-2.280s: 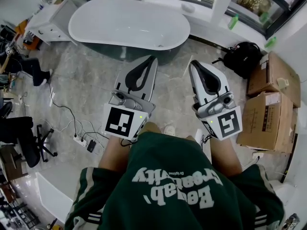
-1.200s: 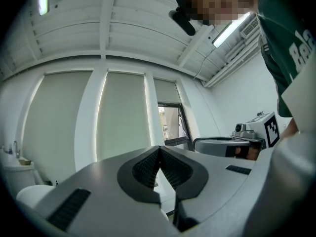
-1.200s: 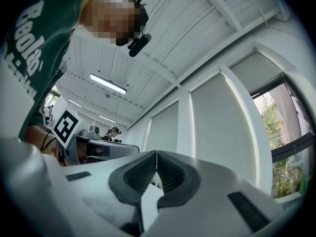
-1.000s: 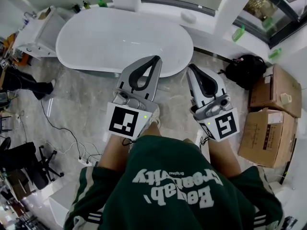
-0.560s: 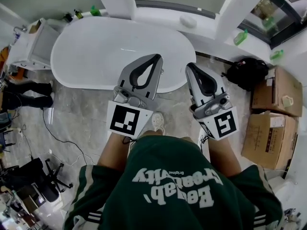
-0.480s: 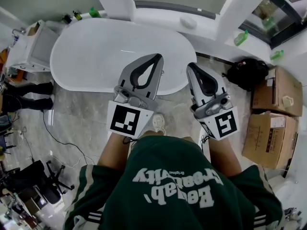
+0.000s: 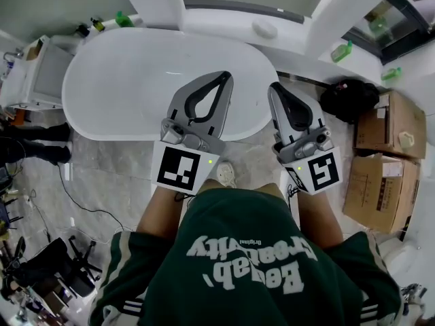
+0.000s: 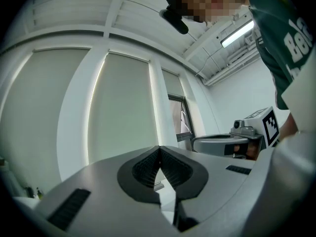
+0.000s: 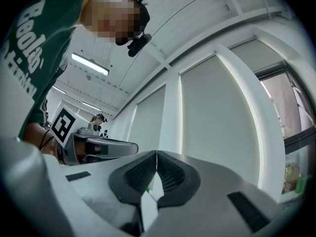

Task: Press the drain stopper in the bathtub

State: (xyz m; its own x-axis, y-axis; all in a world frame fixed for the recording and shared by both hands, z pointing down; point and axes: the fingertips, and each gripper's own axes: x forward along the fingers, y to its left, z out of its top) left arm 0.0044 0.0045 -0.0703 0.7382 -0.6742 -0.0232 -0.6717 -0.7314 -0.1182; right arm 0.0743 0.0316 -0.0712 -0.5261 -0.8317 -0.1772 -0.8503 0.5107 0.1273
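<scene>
The white oval bathtub lies straight ahead in the head view, across the grey stone floor. Its drain stopper does not show; the tub's right end is covered by my left gripper, which is held over it, shut and empty. My right gripper hangs over the floor just right of the tub's rim, also shut with nothing in it. The left gripper view has the left gripper with its pads pressed together against pale window blinds. The right gripper looks the same in the right gripper view, tilted up at window and ceiling.
Cardboard boxes and a black backpack stand at the right. A white cabinet sits left of the tub, with bottles on the ledge behind. Cables and a chair lie at the lower left. A person's legs are at the left.
The person has walked up to the tub, so it has come nearer and now lies under the left gripper's tip. Both grippers have stayed shut and side by side.
</scene>
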